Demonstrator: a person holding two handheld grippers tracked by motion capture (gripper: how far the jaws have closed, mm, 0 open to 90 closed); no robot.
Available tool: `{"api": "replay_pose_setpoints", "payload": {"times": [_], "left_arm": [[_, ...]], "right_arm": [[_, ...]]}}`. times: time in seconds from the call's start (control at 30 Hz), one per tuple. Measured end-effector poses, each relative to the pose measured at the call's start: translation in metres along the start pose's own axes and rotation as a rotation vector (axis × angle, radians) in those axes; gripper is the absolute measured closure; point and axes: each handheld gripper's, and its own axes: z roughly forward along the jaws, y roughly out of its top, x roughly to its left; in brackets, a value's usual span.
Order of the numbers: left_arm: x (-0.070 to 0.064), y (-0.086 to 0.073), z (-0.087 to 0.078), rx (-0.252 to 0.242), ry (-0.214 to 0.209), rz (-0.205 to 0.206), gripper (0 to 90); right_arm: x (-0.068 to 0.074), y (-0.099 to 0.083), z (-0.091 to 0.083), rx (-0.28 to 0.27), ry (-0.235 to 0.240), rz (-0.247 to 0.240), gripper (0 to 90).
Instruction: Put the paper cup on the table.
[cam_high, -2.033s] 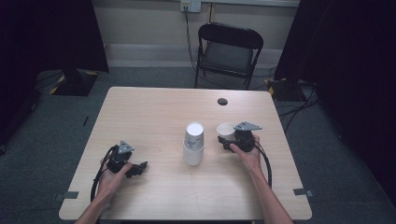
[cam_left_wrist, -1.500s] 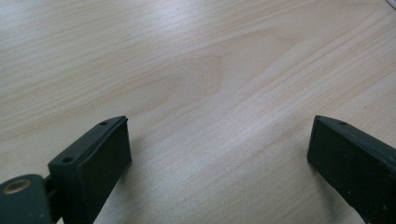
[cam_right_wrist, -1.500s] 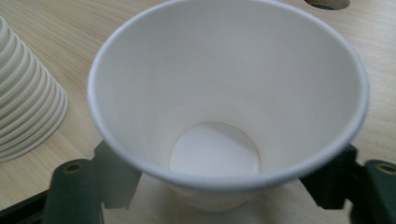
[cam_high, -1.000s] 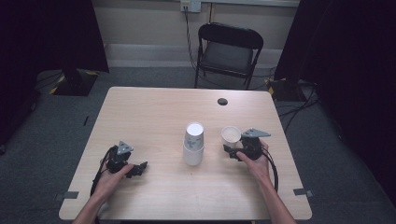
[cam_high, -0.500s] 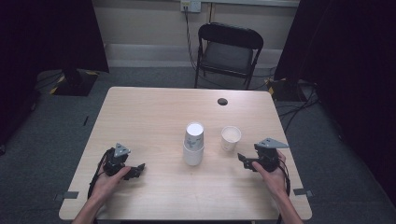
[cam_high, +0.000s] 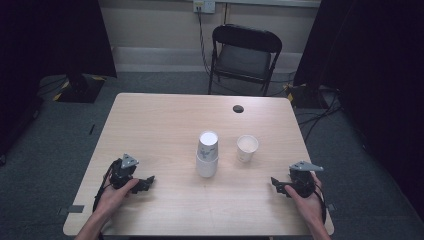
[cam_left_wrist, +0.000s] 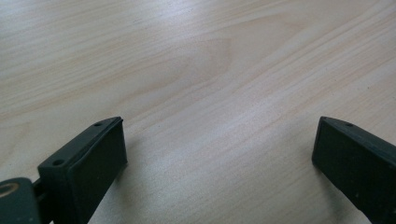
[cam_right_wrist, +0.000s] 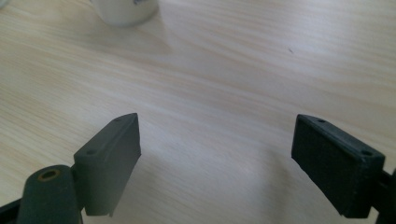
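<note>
Both grippers rested low on the desk (cam_high: 150, 125) near the person's edge. The left gripper (cam_high: 145, 183) sat at about 8 o'clock from the desk's middle, the right gripper (cam_high: 277, 185) at about 4 o'clock. Each had its jaws spread wide with nothing between them; the left gripper view and the right gripper view both showed bare wood in the gap.

The cup stack (cam_high: 207, 154), white paper cups nested one in another, stood upright near the middle of the desk. The single cup (cam_high: 247, 148) stood upright just beside it at 3 o'clock, apart from it, open end up. From the right gripper the single cup lay toward 11 o'clock; a white cup base (cam_right_wrist: 125, 10) showed at the top of the right gripper view.

The work in hand looked like separating cups, with one already set out. To take the next one well, the left gripper would probably need to steady the lower cup of the stack while the right closed gently on the top cup's rim wall. Paper walls crush easily, so a light squeeze and a straight upward pull seemed wise.

A dark round cap (cam_high: 238, 108) lay at 12 o'clock, far from everything.
</note>
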Motion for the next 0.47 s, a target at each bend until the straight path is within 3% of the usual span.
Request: {"api": "replay_pose_setpoints", "payload": {"times": [0.1, 0.27, 0.47], "left_arm": [[0.001, 0.0, 0.0, 0.001, -0.001, 0.003, 2.5], [0.0, 0.0, 0.0, 0.0, -0.002, 0.001, 2.5], [0.0, 0.0, 0.0, -0.001, -0.002, 0.001, 2.5]], "right_arm": [[0.001, -0.006, 0.002, 0.033, -0.011, 0.006, 15.1], [0.004, -0.013, 0.0, -0.007, -0.023, 0.026, 13.9], [0.004, -0.013, 0.0, -0.006, -0.033, 0.033, 13.4]]}}
